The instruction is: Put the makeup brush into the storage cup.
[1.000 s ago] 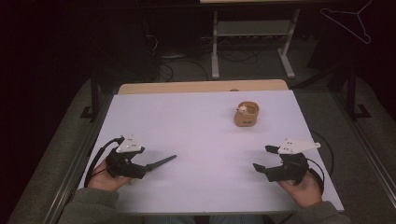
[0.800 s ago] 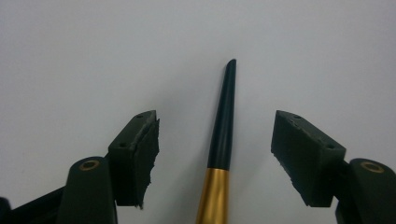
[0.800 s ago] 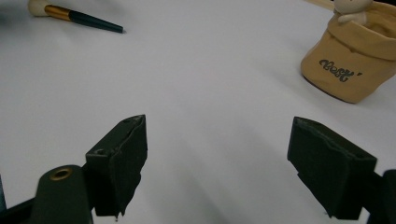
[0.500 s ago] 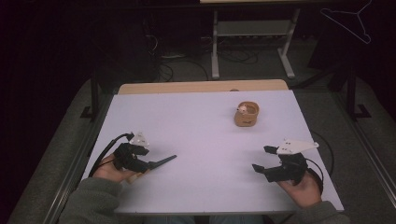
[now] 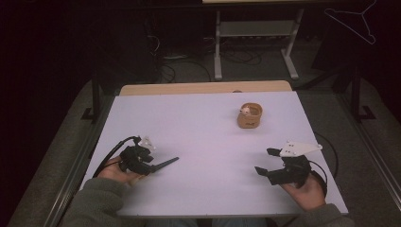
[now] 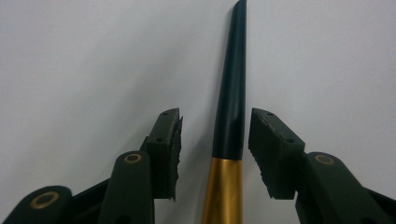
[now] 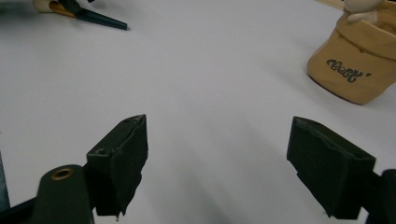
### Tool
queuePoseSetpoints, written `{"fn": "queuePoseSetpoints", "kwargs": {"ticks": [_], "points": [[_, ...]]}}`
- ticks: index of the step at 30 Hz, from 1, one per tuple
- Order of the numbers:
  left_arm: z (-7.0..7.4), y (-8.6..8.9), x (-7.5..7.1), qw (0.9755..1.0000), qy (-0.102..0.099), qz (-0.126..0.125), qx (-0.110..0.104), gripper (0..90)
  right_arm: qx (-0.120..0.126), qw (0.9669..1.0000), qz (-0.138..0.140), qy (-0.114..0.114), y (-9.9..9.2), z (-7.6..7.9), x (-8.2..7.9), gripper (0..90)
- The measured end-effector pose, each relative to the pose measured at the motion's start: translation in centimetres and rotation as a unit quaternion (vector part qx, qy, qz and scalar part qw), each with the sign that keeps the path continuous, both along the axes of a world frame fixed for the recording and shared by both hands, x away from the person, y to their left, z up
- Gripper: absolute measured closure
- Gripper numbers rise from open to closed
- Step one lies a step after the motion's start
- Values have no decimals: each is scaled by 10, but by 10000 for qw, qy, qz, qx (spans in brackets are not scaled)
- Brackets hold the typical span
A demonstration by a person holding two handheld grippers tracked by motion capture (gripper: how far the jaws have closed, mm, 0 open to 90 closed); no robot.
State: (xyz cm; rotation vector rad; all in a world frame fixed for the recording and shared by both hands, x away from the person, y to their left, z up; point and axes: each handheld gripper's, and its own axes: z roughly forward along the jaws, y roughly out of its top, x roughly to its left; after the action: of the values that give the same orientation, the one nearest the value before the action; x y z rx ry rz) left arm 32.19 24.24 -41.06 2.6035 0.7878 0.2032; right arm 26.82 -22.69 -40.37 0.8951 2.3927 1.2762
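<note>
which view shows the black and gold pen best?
Left gripper view: the pen lies between the left gripper jaws, pads not touching it. High view shows a thin dark sliver; right gripper view, just its tip, far off.

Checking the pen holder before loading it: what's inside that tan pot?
Inside the tan pot a small pale figure pokes above the rim. Anything deeper is hidden by the pot's wall.

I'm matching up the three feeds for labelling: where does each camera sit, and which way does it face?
High view: above the person's side, facing forward and down on the table; both forearms, left tool, right tool.
Left gripper view: on the left tool, along its jaws, which have been closing around the pen without touching it.
Right gripper view: on the right tool, jaws apart, facing the holder.
Shared: pen and holder.
</note>
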Motion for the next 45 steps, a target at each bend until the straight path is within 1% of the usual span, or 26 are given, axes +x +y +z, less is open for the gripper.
{"fn": "queuePoseSetpoints", "kwargs": {"ticks": [2,3,5,7,19,26,30,34,40,45], "points": [[-1,-1,0,10000,26,-3,13,558,-6,10000,5,-1,0,0,0,195],[-2,-1,0,10000,40,-43,47,565,-9,10000,10,-5,0,0,0,195],[-4,-3,-1,10000,86,10,19,578,-13,10000,16,-7,0,0,0,195],[-4,-3,-1,9999,148,-18,78,590,-13,10000,18,-4,0,0,0,195],[-8,-5,0,9993,298,-55,201,659,-35,10000,54,-12,1,0,0,195],[-8,-5,0,9993,315,-6,216,683,-66,9999,83,-2,2,-1,0,194],[-8,-7,0,9992,307,92,232,693,-88,9999,104,-29,2,-1,0,195],[-8,-8,0,9990,335,157,241,713,-74,9999,106,-4,3,-1,0,195],[-7,-9,1,9987,363,166,302,738,-105,9998,153,-29,4,-1,0,195],[-7,-10,1,9987,377,198,278,743,-108,9998,161,-22,4,-1,0,195]]}}
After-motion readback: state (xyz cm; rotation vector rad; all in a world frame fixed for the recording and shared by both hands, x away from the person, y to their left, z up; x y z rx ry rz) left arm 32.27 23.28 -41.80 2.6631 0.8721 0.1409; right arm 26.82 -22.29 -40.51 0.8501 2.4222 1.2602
